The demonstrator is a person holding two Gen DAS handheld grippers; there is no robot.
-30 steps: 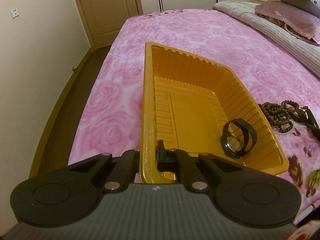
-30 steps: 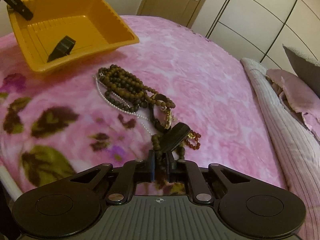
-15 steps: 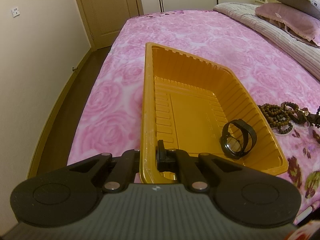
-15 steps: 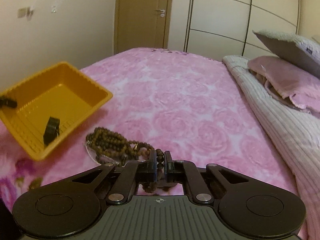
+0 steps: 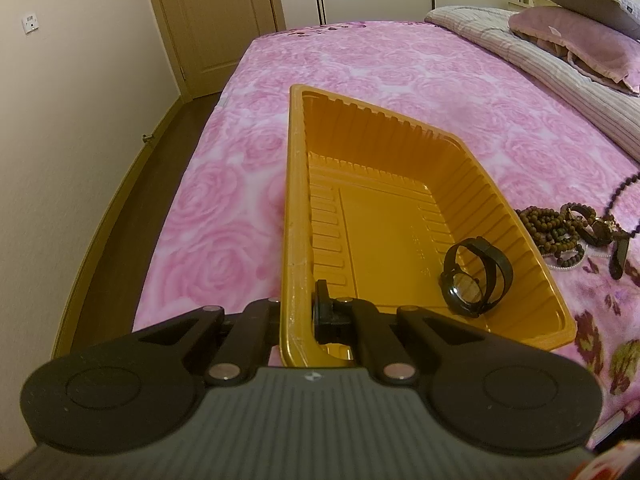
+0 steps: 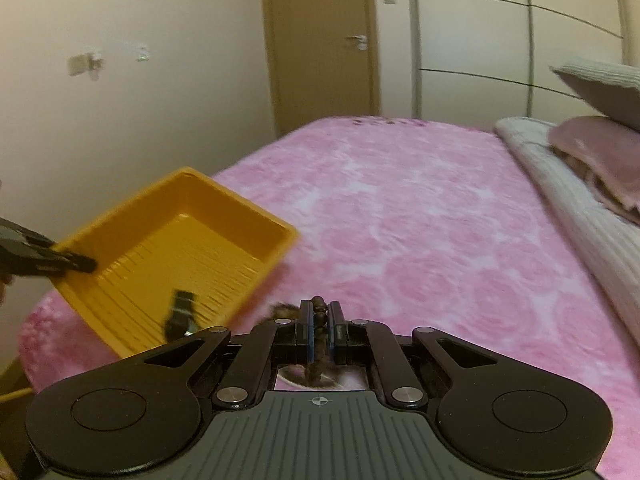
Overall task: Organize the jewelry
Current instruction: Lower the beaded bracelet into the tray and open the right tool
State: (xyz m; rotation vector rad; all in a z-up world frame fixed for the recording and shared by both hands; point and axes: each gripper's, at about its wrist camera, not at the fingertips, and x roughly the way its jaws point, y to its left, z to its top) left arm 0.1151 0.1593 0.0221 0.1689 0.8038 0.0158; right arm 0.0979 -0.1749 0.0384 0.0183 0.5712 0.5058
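Note:
An orange plastic tray (image 5: 294,184) lies on the pink bed, and my left gripper (image 5: 298,308) is shut on its near rim. A black wristwatch (image 5: 476,280) rests in the tray's near right corner. To the tray's right lies a pile of brown bead jewelry (image 5: 556,228) with a black strap, and a dark bead strand (image 5: 622,190) rises from it toward the right edge. In the right wrist view my right gripper (image 6: 319,320) is shut on a brown bead strand (image 6: 314,372), raised above the bed. The tray (image 6: 248,210), the watch (image 6: 180,312) and the left gripper (image 6: 76,265) show to the left.
The rose-patterned pink blanket (image 5: 400,64) covers the bed. A striped grey quilt (image 5: 568,80) and pillows (image 5: 580,40) lie at the far right. A wall and a strip of floor (image 5: 132,208) run along the bed's left side, with a wooden door (image 6: 320,40) beyond.
My right gripper has risen and rolled level with the bead strand in it, pulling the strand up from the pile. The left gripper and tray have kept still.

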